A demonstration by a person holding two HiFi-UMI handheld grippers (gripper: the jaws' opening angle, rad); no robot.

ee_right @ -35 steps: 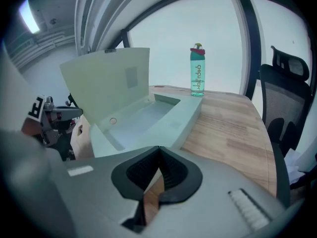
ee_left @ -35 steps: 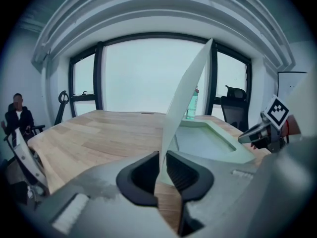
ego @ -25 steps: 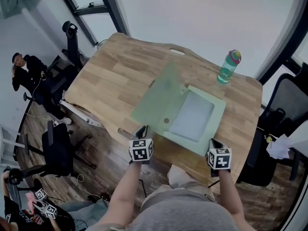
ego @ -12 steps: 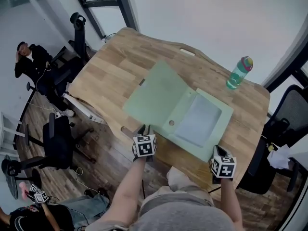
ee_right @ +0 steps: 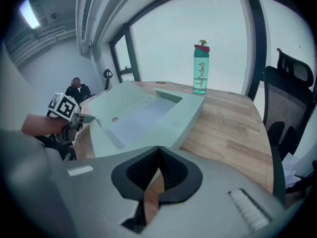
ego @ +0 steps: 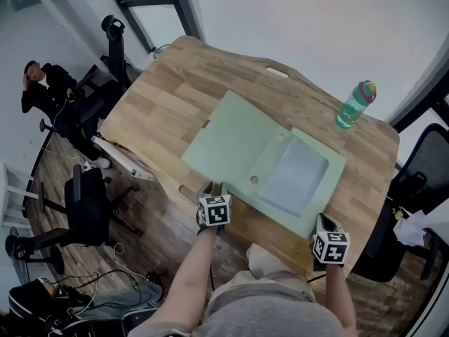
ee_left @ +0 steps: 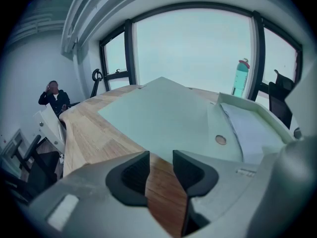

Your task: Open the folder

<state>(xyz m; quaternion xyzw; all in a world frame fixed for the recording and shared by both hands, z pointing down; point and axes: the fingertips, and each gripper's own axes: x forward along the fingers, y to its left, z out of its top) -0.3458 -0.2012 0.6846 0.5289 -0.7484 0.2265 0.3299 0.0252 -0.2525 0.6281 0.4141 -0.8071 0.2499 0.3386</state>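
The left gripper (ego: 212, 188) is opening its jaws. In the left gripper view (ee_left: 159, 170) only bare wood is showing between the pads, so it is gripping nothing. It is pointing down and away from the person, just short of the near edge of the cover (ego: 228, 139) of the pale green folder (ego: 263, 161). The cover is lying flat on the wooden table (ego: 158, 104), directly ahead of this gripper.

The right gripper (ego: 321, 220) is waiting at the folder's near right corner with its jaws pressed together and empty, as the right gripper view (ee_right: 159, 168) is showing.

The folder is sitting in the middle of the table, spread open. Its long axis is running across the person from left to right, and its hinge line is running away from them. The box half with the paper (ego: 293, 174) is lying on the right. The left gripper is the nearer one to the cover, so the task looks about finished.

By count: two grippers, one folder, one round fastener (ego: 253, 180) by the hinge, one green water bottle (ego: 356, 104) standing well apart at the far right, and one table.
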